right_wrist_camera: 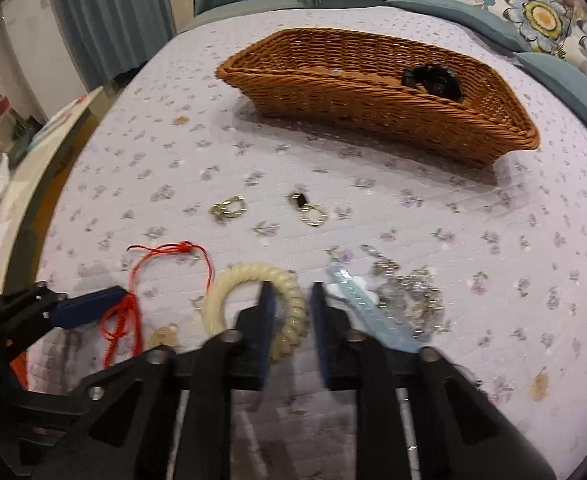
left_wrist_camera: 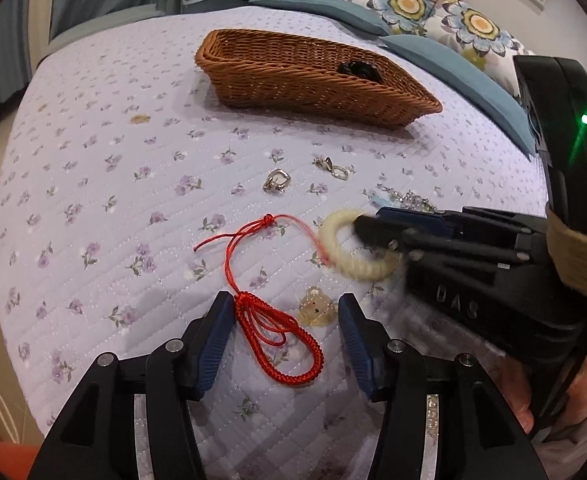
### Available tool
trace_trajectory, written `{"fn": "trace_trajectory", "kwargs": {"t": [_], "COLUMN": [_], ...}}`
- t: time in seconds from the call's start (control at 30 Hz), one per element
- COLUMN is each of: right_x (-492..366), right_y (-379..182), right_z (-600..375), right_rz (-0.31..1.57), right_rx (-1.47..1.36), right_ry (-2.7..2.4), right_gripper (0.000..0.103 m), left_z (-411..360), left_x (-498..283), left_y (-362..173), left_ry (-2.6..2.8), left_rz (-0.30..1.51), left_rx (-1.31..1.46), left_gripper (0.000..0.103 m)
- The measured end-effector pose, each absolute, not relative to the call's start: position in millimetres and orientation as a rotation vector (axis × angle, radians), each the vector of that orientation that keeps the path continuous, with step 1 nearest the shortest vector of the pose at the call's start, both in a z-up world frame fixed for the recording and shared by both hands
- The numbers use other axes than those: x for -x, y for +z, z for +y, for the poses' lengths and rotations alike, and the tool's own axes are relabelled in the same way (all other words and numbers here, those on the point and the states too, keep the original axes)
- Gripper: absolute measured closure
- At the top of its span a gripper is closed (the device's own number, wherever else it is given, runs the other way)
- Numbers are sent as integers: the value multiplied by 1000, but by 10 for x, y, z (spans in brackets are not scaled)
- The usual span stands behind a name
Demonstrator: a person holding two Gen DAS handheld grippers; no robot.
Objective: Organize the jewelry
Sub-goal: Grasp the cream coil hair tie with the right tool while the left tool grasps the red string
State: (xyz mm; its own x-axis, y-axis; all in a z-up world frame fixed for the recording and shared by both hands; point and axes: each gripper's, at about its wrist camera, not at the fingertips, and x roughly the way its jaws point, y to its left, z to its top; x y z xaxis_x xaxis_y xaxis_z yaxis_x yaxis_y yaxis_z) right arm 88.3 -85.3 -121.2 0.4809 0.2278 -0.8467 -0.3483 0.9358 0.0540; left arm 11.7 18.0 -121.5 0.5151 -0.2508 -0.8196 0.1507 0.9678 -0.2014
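Note:
A cream spiral bangle (left_wrist_camera: 335,240) (right_wrist_camera: 229,276) lies on the lilac quilt. My right gripper (right_wrist_camera: 291,292) (left_wrist_camera: 363,226) is open, its two fingers straddling the bangle's right side. My left gripper (left_wrist_camera: 281,304) is open, low over the red braided cord (left_wrist_camera: 277,336) (right_wrist_camera: 123,320) between its fingers. Two silver rings (left_wrist_camera: 276,181) (left_wrist_camera: 335,169) lie further out, also in the right wrist view (right_wrist_camera: 229,208) (right_wrist_camera: 311,212). A silver chain (right_wrist_camera: 409,292) and a pale blue clip (right_wrist_camera: 357,300) lie to the right. The wicker basket (left_wrist_camera: 293,92) (right_wrist_camera: 353,108) holds a black item (right_wrist_camera: 431,80).
A small bear charm (left_wrist_camera: 315,308) lies between my left fingers' tips. Blue and floral pillows (left_wrist_camera: 433,4) line the far side behind the basket. The bed's left edge drops to the floor in the right wrist view (right_wrist_camera: 53,128).

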Motion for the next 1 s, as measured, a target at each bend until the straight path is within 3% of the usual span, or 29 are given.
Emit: {"fn": "trace_trajectory", "kwargs": {"t": [0.3, 0.4, 0.47, 0.63, 0.7, 1.0], "right_x": [-963, -963, -953, -917, -893, -847], "right_y": [-1193, -1207, -1209, -1215, -1201, -979], "right_z": [-1142, -1129, -1087, -994, -971, -1094], "right_rz": [1050, 1060, 1055, 1036, 1023, 944], "right_rx": [10, 10, 38, 101, 111, 70], "right_ry": [343, 346, 341, 334, 341, 353], "right_gripper": [89, 83, 82, 83, 90, 90], "left_z": [168, 139, 132, 196, 223, 346], "left_x": [-36, -25, -24, -35, -32, 8], "left_y": [-1229, -1235, -1237, -1235, -1230, -1127], "left_ry": [-216, -207, -199, -163, -156, -180], "left_rz": [989, 985, 980, 968, 962, 913], "left_rx": [65, 41, 30, 44, 56, 138], "left_gripper": [48, 49, 52, 73, 91, 94]}}
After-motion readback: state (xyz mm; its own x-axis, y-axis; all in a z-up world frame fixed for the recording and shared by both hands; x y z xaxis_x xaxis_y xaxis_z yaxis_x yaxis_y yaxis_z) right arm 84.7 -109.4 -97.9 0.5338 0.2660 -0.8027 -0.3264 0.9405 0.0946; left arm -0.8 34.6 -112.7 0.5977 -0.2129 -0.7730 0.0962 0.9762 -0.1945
